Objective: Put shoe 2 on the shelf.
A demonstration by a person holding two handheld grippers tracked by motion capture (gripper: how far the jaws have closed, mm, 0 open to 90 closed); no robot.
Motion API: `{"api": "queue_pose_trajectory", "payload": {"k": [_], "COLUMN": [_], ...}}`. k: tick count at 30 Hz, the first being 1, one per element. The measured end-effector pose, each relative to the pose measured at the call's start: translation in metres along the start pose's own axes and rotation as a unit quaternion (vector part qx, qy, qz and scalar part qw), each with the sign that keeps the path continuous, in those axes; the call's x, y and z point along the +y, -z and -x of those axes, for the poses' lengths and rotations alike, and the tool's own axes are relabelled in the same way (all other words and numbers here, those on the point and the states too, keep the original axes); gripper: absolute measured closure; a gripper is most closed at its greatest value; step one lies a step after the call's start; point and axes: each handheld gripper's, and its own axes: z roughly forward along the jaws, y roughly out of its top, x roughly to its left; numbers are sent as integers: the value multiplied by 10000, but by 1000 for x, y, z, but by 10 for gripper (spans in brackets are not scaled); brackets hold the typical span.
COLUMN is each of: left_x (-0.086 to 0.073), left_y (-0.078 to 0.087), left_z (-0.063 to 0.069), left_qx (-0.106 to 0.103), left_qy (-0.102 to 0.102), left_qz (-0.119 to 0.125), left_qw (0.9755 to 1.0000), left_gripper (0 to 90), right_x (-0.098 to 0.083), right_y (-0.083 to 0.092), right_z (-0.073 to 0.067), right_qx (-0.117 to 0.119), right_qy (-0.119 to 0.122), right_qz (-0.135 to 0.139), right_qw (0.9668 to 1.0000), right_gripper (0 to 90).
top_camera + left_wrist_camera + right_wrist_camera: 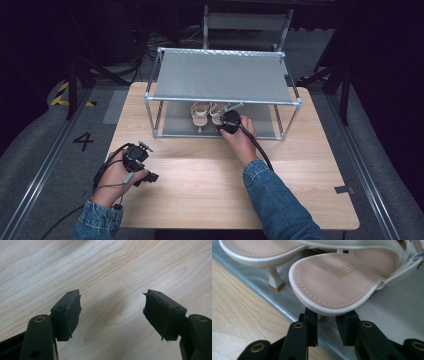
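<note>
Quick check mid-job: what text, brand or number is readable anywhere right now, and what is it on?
"BUSTO", last letter unsure: stamped on the insole of the nearer sandal.
"4": dark numeral on the floor left of the table.
No other text is readable.

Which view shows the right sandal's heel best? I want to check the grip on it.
The right gripper view: the right sandal looms close, with the right tool straddling its thin heel under the sole; contact is hidden. The high view shows that sandal small on the rack's lower shelf. The left gripper view shows table wood.
</note>
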Motion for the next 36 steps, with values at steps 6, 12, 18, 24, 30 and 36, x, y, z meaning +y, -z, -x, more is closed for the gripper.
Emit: {"api": "queue_pose_trajectory", "payload": {"k": [6, 12, 18, 24, 30, 36], "left_x": [3, 8, 11, 11, 12, 10], "left_y": [0, -1, 0, 0, 1, 1], "left_z": [2, 5, 5, 7, 7, 7], "left_qx": [-8, 2, 17, 9, 78, 22], "left_qy": [-39, -107, -147, -139, -192, -156], "left_qz": [12, 4, 29, 28, 63, 137], "left_qw": [10000, 9999, 9999, 9999, 9998, 9998], "left_gripper": [298, 298, 296, 294, 294, 285], "right_x": [-3, -7, -14, -29, -49, -67], "right_y": [10, 34, 66, 96, 119, 141], "right_z": [0, 2, 4, 13, 26, 35], "right_qx": [-40, 3, 38, -21, -81, -143], "right_qy": [-19, -38, -48, -62, -137, -209], "right_qz": [4, 204, 231, 216, 110, 71], "right_qw": [10000, 9998, 9997, 9997, 9998, 9997], "right_gripper": [647, 599, 497, 435, 417, 383]}}
